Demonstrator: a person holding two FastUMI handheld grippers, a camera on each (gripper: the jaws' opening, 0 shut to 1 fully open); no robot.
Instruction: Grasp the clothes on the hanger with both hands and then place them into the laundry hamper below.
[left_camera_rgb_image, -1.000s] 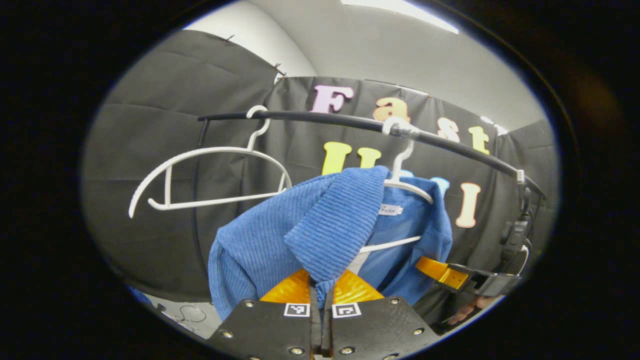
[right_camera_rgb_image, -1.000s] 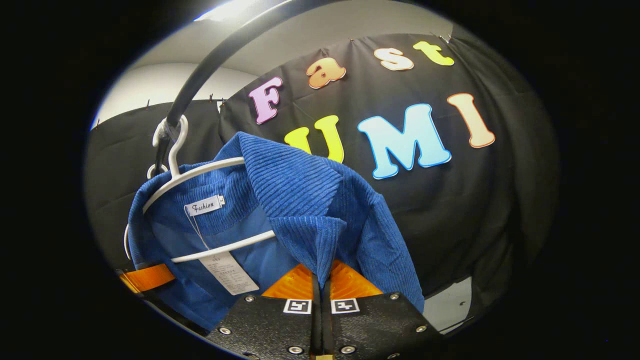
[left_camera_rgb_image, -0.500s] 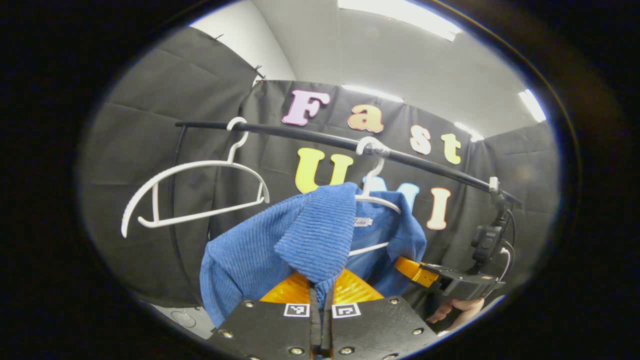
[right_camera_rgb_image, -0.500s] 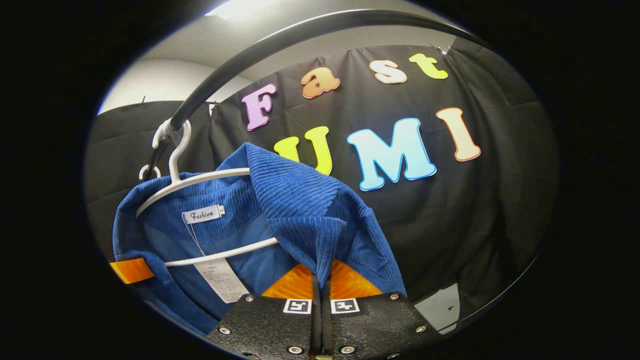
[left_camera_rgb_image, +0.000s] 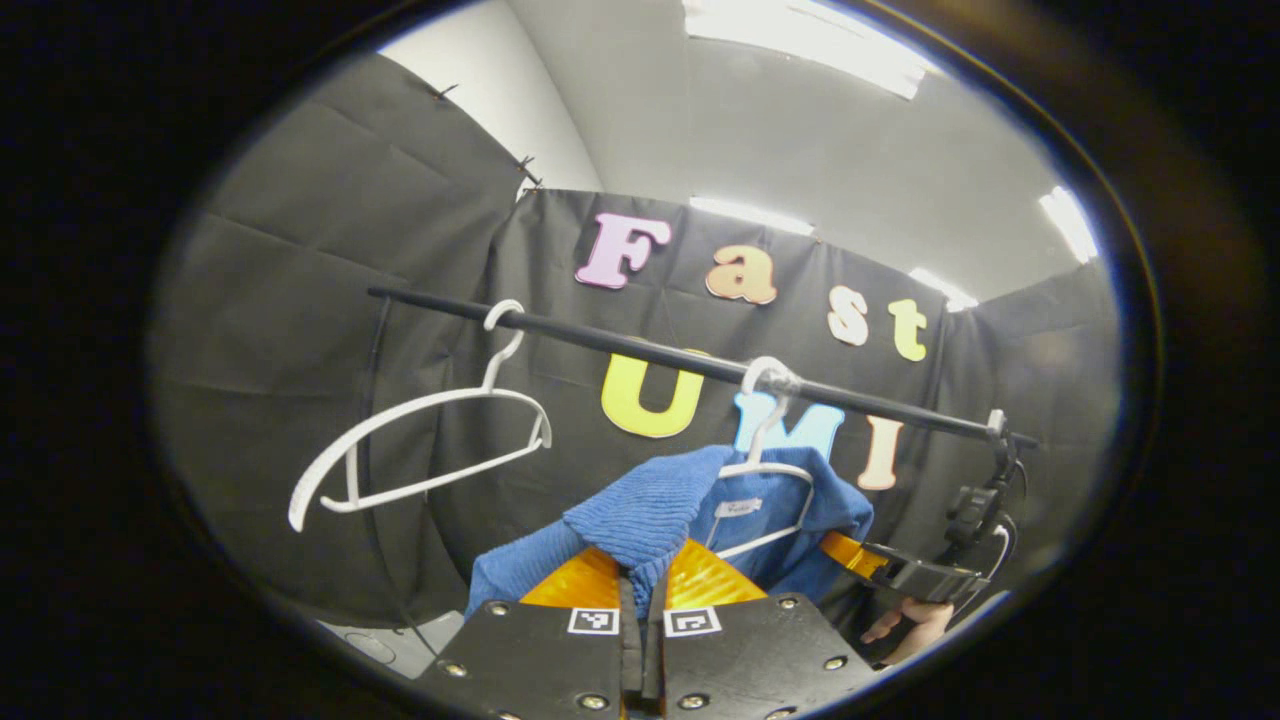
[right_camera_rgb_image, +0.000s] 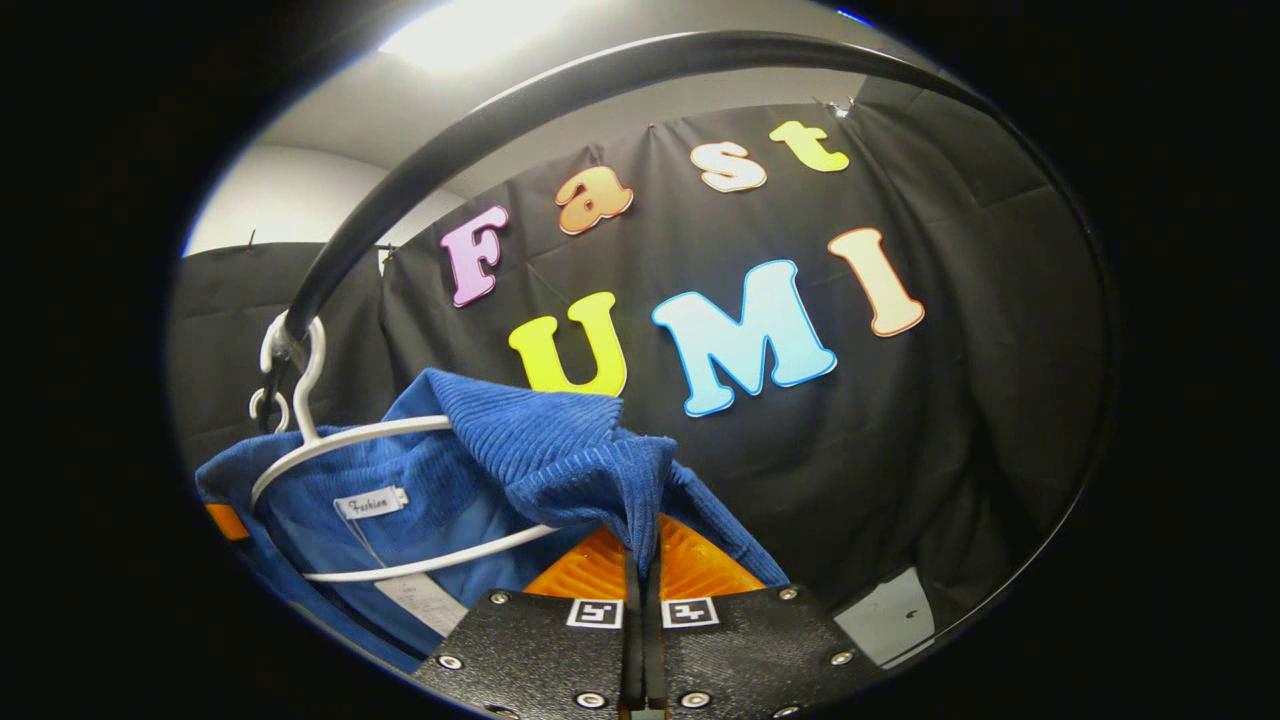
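1. Left gripper view: I am holding the left gripper (left_camera_rgb_image: 640, 600) with its fingers pinched together on a fold of the blue shirt (left_camera_rgb_image: 650, 510), at the collar. The rest of the shirt is hanging just beyond the fingers, up and to the right, draped over a white hanger (left_camera_rgb_image: 765, 470) whose hook is sitting on the black rail (left_camera_rgb_image: 640, 350). An empty hanger (left_camera_rgb_image: 420, 450) is hanging farther left on the same rail, well apart from the shirt. The right gripper (left_camera_rgb_image: 900, 575) is showing at the shirt's far right edge, with a hand (left_camera_rgb_image: 905, 625) below it.

2. Right gripper view: I am gripping with the right gripper (right_camera_rgb_image: 640, 590) too, its fingers closed on the other collar fold of the shirt (right_camera_rgb_image: 540, 460). The shirt is spreading left from these fingers, and the hanger (right_camera_rgb_image: 330, 440) is threading through its neck, its long bar running left to right across my view. The rail (right_camera_rgb_image: 420, 170) is arching overhead.

3. The move ahead, as I judge it: the shirt is lying between the two grippers, each equally close to its own fold, with the hanger bar running from one gripper to the other. The shoulders need to slide off the hanger's ends before I lower the shirt to the hamper, which is somewhere under this framing.
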